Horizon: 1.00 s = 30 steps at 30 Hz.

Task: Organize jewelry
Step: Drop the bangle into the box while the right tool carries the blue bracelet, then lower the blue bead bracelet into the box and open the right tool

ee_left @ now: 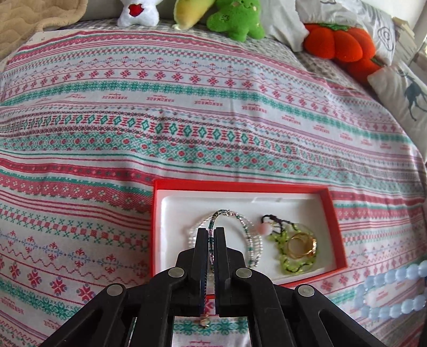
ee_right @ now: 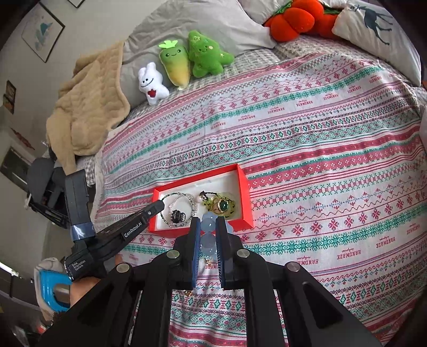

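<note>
A red box (ee_left: 335, 213) with a white liner lies on the patterned bedspread; it also shows in the right wrist view (ee_right: 244, 192). In it lie clear and green beaded strands (ee_left: 249, 240), a green bead bracelet (ee_left: 287, 256) and gold rings (ee_left: 301, 244). My left gripper (ee_left: 210, 233) is shut on a thin beaded strand (ee_left: 210, 240) over the box's near left part. My right gripper (ee_right: 207, 223) is shut on a pale blue bead bracelet (ee_right: 208, 225), just in front of the box. The blue bracelet also shows in the left wrist view (ee_left: 392, 291).
Plush toys (ee_right: 184, 66) and an orange pumpkin cushion (ee_right: 293, 18) line the far side of the bed. A tan blanket (ee_right: 88, 106) lies at the left, a deer-print pillow (ee_right: 379, 29) at the right. The bed edge drops off at the left.
</note>
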Motion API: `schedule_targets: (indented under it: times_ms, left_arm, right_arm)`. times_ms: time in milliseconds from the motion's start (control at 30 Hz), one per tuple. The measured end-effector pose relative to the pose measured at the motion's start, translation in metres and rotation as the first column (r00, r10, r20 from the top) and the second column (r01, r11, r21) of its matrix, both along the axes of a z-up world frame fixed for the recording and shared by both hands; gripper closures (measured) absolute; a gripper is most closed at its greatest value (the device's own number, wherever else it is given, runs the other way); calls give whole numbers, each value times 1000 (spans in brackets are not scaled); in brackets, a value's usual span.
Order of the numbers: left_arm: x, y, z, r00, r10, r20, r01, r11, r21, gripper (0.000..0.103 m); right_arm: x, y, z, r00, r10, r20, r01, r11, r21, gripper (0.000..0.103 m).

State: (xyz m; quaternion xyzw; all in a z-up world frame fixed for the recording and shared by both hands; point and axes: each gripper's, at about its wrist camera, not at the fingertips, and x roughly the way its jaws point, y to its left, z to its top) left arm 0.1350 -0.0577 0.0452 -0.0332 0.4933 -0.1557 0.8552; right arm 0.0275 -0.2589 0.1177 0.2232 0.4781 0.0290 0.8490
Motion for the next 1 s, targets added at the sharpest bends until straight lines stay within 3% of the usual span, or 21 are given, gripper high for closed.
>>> schedule_targets:
  times_ms: [67,133,533,733,900,1000]
  left_arm:
    - [-2,6,0,1000,4,1,-4,1000,9,93]
    - [-6,12,2,1000,5,2,-5,1000,13,69]
    - [-59,47,9,1000,-8,-24,10,996,88,24]
    - [-79,64,-11,999,15,-38,-11,994,112,11]
    - [-79,66,-32,993,34,-114,-21,993,114,11]
    - [-79,66,-31,993,31,-112,-18,994,109,11]
  right_arm:
    - [2,4,1,1000,9,4,-9,1000,-11,91]
    - [3,8,2,1000,18,9,-18,1000,-25,91]
    - [30,26,-3,998,41,43,-38,998,-56,91]
    - [51,38,-12,997,44,60,-41,997,-62,91]
    - [66,56,-27,994,103,45,-100,993,-68,91]
    - [72,60,-37,994,106,18,-103,987,-123,91]
